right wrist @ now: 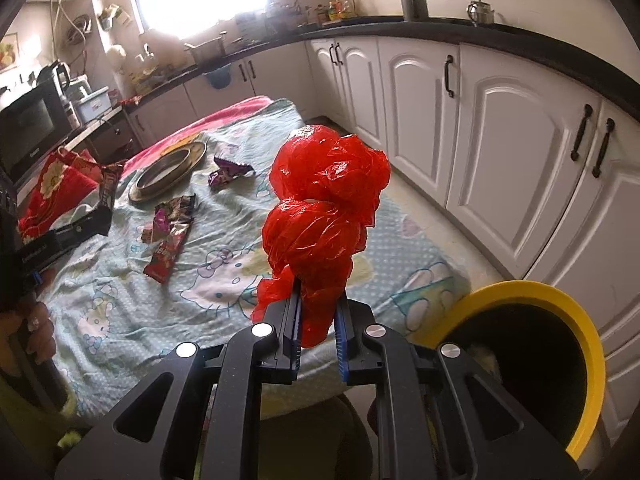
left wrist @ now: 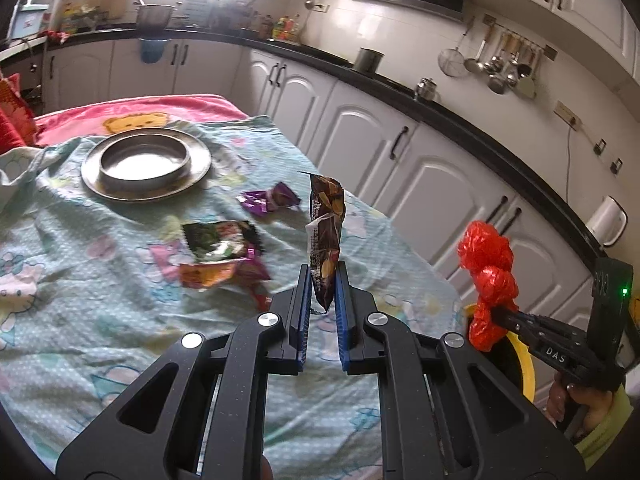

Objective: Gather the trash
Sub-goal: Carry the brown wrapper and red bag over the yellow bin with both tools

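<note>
Pinching a brown wrapper [left wrist: 326, 240], left jaws mirror right jaws clamping a red bag [right wrist: 320, 216].

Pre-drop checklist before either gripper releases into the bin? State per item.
1. Right gripper shut on red plastic bag: ok.
2. Left gripper shut on brown snack wrapper: ok, wrapper stands upright between the pads.
3. Yellow-rimmed bin open and in view: ok.
4. Red bag over the bin mouth: not ok, it sits left of the rim, above the table edge.
5. Room left in the bin: cannot tell, interior is dark.
6. Table cleared: not ok, purple wrapper and a pile of wrappers remain on the cloth.
</note>
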Tool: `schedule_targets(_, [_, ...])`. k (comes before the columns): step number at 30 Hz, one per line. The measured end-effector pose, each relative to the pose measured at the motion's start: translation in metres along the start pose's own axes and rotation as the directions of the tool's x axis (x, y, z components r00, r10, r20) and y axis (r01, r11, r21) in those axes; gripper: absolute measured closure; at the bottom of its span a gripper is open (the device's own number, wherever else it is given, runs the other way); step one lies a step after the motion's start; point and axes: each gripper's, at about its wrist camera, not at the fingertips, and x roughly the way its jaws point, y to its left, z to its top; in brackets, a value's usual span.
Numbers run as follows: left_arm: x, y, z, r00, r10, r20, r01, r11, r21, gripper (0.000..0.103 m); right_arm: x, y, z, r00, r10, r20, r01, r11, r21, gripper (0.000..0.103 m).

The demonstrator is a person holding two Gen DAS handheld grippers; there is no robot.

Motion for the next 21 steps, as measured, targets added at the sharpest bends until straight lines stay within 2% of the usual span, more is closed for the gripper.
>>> schedule_targets(9, [0.003,-0.036,-0.004,0.999,-0.048,-0.012,0.049,0.997,0.063,0.096,-0.028,-0.014,-0.005,0.998,-0.034,0.058,0.034,0.999,0.015,0.090])
schedule_targets(21, [0.014,-0.073,-0.017,0.995,-0.089,-0.053,0.095,0.987,0.126,0.096,-0.049,-0.046,-0.018,0.994,-0.067,0.084,0.059,0.993,0.100,0.090])
